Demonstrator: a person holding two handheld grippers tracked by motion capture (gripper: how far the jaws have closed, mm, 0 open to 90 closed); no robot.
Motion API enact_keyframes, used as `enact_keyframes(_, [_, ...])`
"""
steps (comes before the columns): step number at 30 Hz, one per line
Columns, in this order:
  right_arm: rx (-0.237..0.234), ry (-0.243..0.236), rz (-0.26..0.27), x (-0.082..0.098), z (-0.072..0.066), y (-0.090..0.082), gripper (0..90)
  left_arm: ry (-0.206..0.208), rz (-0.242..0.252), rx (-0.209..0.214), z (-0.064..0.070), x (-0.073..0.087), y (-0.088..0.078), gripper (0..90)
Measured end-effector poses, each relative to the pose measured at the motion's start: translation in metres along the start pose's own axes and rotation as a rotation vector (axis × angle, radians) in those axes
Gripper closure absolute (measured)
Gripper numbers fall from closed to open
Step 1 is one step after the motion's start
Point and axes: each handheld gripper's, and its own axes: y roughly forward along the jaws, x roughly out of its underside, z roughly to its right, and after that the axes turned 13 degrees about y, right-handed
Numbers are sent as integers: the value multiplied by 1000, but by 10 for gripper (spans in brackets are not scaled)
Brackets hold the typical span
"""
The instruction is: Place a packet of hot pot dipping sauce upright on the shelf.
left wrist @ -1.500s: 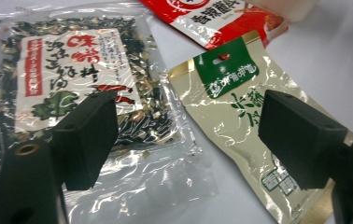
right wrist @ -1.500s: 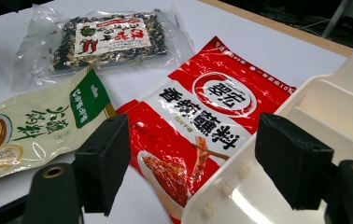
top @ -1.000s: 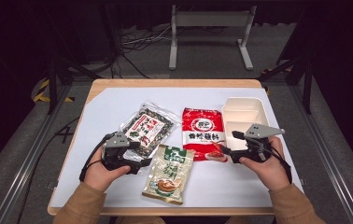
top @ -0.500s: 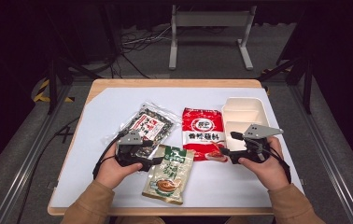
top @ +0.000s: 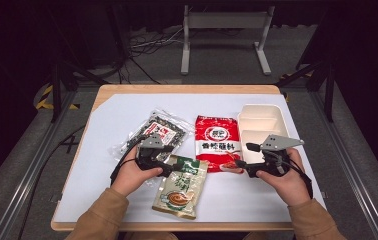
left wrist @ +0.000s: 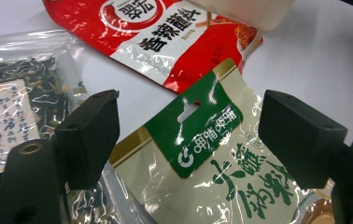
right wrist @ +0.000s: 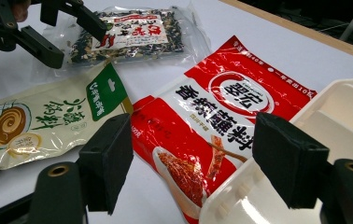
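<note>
At lower centre of the high view, the left gripper (top: 169, 169) hovers with its jaws apart over the green top of a beige sauce packet (top: 180, 187), nothing clamped. The right gripper (top: 243, 156), at right of centre, also stands open, between a red seasoning bag (top: 218, 142) and a white tray (top: 259, 125).

A wooden-edged table (top: 127, 91) with a white top carries four things. At its centre lies a red sachet (top: 217, 142); just beside it at nine o'clock is a clear packet of dark dried bits (top: 154, 131), at six o'clock a green-topped cream pouch (top: 181, 186), at three o'clock a white two-compartment box (top: 262, 125)
</note>
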Motion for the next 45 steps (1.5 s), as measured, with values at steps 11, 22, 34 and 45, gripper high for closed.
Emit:
enact_keyframes(11, [17, 21, 7, 7, 0, -10, 285, 0, -10, 34, -5, 0, 16, 211])
enact_keyframes(22, [16, 16, 13, 8, -2, -13, 285, 5, -39, 66, -7, 5, 27, 236])
enact_keyframes(34, [15, 20, 5, 10, -3, -13, 282, -14, -84, 50, -13, 11, 32, 230])
enact_keyframes(45, [12, 16, -7, 12, -5, -11, 279, 46, -116, 29, -11, 11, 34, 294])
